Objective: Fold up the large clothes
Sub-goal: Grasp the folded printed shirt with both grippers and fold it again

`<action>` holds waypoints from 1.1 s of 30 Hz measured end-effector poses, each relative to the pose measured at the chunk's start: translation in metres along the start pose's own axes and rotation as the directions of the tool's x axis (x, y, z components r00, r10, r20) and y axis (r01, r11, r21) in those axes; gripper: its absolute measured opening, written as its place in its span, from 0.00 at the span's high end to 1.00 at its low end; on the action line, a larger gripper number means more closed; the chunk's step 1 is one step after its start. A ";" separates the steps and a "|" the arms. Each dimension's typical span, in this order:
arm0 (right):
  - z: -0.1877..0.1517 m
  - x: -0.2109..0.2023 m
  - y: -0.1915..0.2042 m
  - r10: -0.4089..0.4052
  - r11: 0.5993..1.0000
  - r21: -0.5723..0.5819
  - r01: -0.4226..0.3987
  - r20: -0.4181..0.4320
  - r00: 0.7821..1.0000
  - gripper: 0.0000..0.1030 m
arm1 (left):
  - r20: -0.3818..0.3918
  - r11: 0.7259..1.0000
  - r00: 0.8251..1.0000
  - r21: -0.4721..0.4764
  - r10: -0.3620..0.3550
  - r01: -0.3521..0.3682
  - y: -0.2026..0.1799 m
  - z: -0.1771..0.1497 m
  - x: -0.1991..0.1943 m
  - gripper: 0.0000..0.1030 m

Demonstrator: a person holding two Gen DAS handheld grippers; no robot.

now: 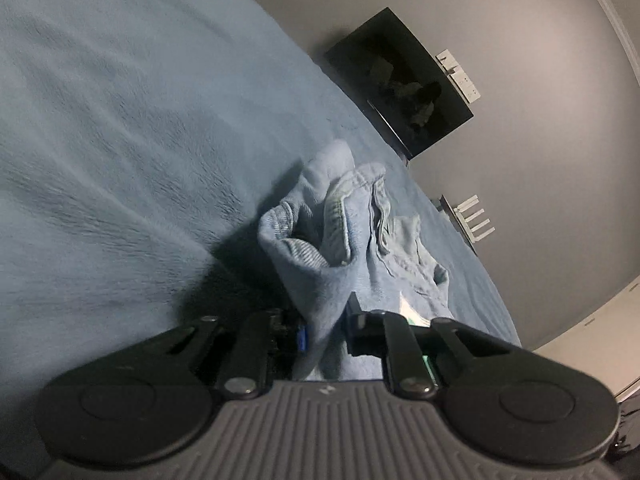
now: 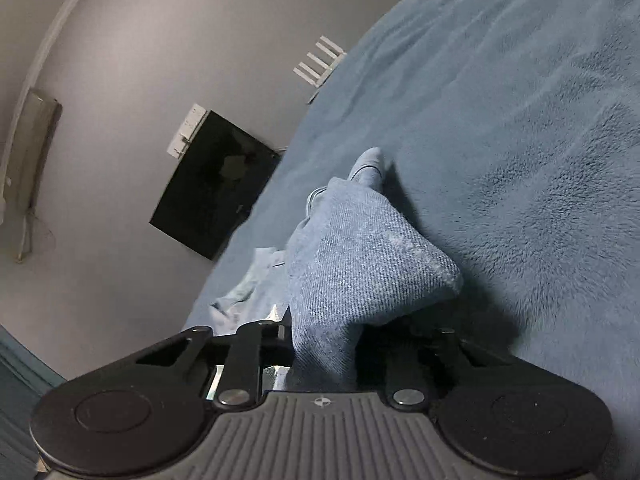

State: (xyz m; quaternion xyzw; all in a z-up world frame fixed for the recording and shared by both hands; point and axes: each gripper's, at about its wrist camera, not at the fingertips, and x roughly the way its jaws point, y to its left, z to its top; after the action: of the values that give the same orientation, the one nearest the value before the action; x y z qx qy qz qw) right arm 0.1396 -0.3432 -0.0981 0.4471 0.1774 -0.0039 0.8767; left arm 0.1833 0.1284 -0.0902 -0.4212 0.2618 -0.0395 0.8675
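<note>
The left gripper (image 1: 325,330) is pinching a fold of the pale blue jeans (image 1: 352,220), its two black fingers (image 1: 356,328) pressed in on the denim from either side so the cloth bunches up between them. From that hold the garment rises in a crumpled heap, with the stitched waistband and seams showing at the top of the pile, and the rest trails off to the right across the bed (image 1: 120,140). A bit of white label peeks out near the right finger.

The right gripper (image 2: 324,344) is likewise clamped on the jeans (image 2: 360,264); the twill weave fills the space between its fingers and lifts into a rounded hump just ahead of them, casting a dark shadow onto the bedding on the right. One narrower end of the garment stretches away toward the far edge of the bed (image 2: 520,140), and a looser, lighter patch of cloth lies flat to the left of the hump.

The bed is covered with a fuzzy blue blanket that runs under the whole garment. Beyond its edge, on the grey wall (image 2: 140,40), hangs a dark television (image 2: 216,184) with a white socket strip (image 2: 188,130) beside it. A white router with upright antennas (image 2: 320,62) stands near the bed's edge.
</note>
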 end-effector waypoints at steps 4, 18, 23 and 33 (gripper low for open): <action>-0.007 -0.027 0.007 -0.034 0.999 -0.021 0.033 -0.034 0.999 0.78 | -0.004 1.000 1.000 -0.004 0.028 -0.028 0.005 -0.001 -0.034 1.00; -0.012 -0.050 -0.008 -0.112 0.991 0.062 0.115 -0.055 0.992 0.68 | -0.071 0.989 0.993 0.119 0.096 -0.087 -0.008 -0.010 -0.029 0.41; -0.020 -0.030 -0.010 -0.108 0.992 0.051 0.112 -0.068 0.992 0.50 | -0.057 0.982 0.991 0.147 0.124 -0.115 0.008 -0.010 -0.009 0.37; -0.021 0.012 -0.025 -0.029 0.989 0.139 0.039 -0.070 0.997 0.42 | -0.004 0.997 1.000 0.079 0.022 -0.022 0.020 0.002 0.040 0.35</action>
State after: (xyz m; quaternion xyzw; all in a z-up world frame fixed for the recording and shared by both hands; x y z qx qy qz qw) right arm 0.1406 -0.3398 -0.1327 0.5046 0.2138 -0.0162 0.8363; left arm 0.2158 0.1316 -0.1213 -0.3835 0.2667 -0.0413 0.8832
